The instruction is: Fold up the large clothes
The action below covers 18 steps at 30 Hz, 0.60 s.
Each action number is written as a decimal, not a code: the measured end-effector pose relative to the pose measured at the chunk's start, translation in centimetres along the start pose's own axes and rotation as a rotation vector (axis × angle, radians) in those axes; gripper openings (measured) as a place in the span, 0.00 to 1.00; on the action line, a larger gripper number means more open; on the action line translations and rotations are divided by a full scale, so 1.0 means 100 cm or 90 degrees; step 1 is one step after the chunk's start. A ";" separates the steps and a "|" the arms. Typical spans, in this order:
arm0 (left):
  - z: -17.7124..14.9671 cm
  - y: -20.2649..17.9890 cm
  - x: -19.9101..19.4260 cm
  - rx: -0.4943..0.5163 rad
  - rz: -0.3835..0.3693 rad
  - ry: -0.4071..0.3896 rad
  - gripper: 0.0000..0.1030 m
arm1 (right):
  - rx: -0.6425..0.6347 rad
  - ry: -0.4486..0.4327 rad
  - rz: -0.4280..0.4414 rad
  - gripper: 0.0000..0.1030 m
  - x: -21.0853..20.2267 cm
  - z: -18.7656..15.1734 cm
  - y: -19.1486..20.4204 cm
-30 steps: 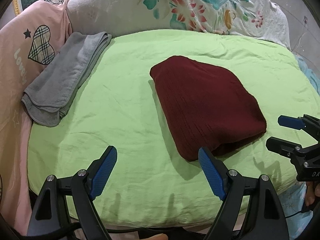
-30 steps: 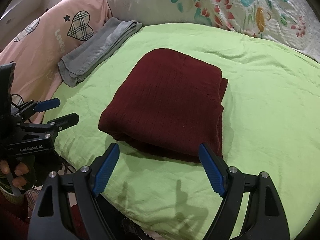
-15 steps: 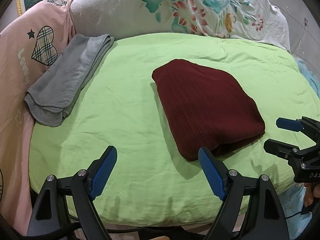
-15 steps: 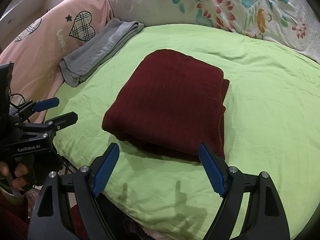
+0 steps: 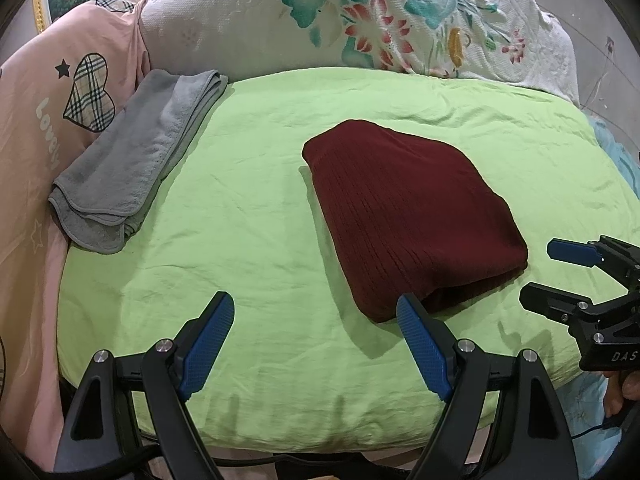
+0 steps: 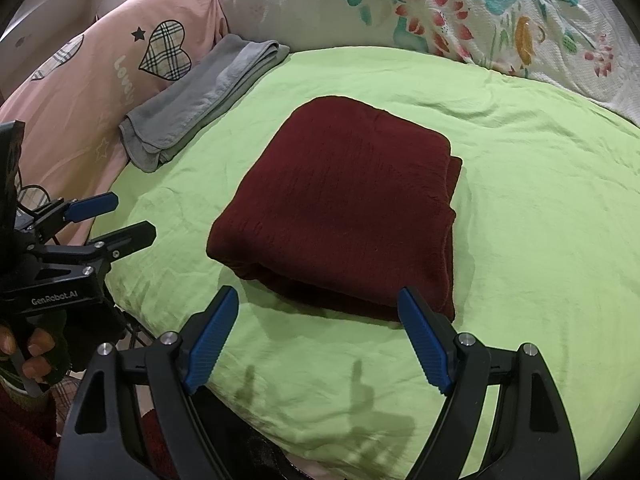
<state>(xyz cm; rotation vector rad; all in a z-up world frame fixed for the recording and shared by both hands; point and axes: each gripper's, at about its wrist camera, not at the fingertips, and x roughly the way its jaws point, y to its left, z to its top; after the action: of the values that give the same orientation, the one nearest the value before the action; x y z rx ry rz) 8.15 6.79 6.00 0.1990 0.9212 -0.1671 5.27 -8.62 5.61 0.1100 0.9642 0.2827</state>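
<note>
A dark maroon ribbed-knit garment [image 6: 340,208], folded into a thick rectangular bundle, lies flat near the middle of the lime-green bedsheet [image 5: 248,216], well apart from a folded grey towel [image 5: 132,160] at the sheet's edge beside a pink heart-print cover [image 5: 36,120]. The left gripper [image 5: 316,340] and right gripper [image 6: 318,330] hover over the near edge, fingers spread wide and holding nothing (the fold appears complete). Any finishing touch should probably be a light press, avoiding snagging the layered edge [image 6: 448,256].

Matt ribbed-knit maroon garment [image 5: 412,220]
</note>
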 end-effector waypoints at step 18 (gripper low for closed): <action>-0.002 -0.002 -0.002 0.001 -0.002 -0.007 0.81 | 0.003 -0.003 -0.002 0.80 -0.001 -0.001 0.002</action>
<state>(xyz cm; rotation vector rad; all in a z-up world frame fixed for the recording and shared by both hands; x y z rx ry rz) 7.85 6.62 6.06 0.1984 0.9102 -0.1724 5.13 -8.42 5.69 0.1135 0.9600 0.2779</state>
